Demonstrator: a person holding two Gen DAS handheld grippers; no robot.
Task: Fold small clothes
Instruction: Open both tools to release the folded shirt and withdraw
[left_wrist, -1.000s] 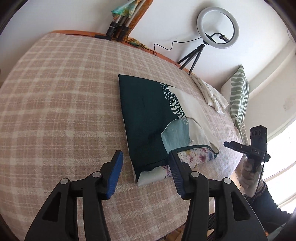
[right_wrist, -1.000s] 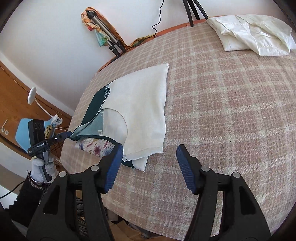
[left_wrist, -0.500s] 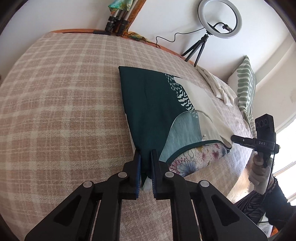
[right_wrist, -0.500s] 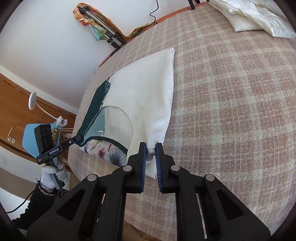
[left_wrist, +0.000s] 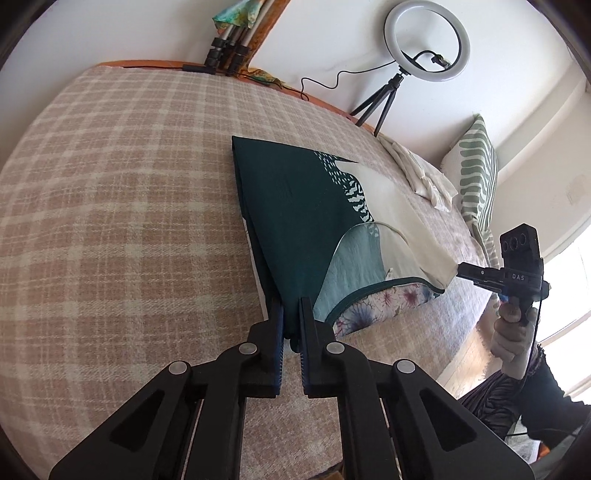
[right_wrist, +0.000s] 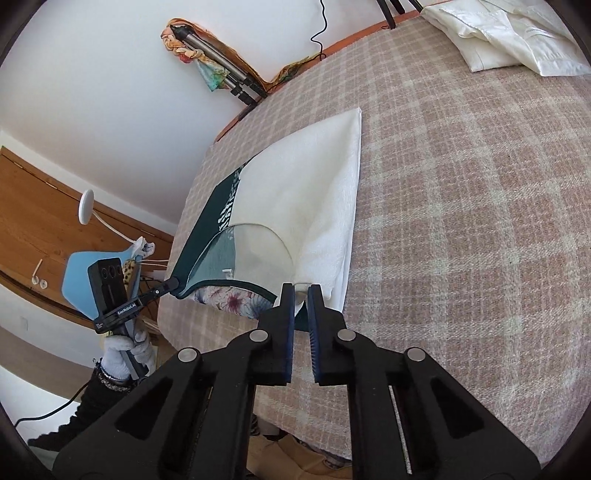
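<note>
A small garment (left_wrist: 295, 206), dark green and cream with a floral inside, lies on the plaid bed cover. My left gripper (left_wrist: 291, 306) is shut on its dark green near corner, lifted off the bed. My right gripper (right_wrist: 301, 291) is shut on its cream near corner (right_wrist: 325, 206). The near edge hangs raised between the two grippers and the floral lining (right_wrist: 229, 301) shows underneath. The right gripper also shows in the left wrist view (left_wrist: 461, 271), and the left gripper in the right wrist view (right_wrist: 171, 284).
The plaid bed cover (left_wrist: 110, 221) spreads around the garment. A pile of cream clothes (right_wrist: 509, 33) lies at the far end, with a green-striped pillow (left_wrist: 476, 177) nearby. A ring light on a tripod (left_wrist: 424, 40) and folded tripods (right_wrist: 221, 77) stand by the wall.
Both grippers went from open to shut on the garment's near corners, then lifted the near edge off the bed, showing the floral lining.
</note>
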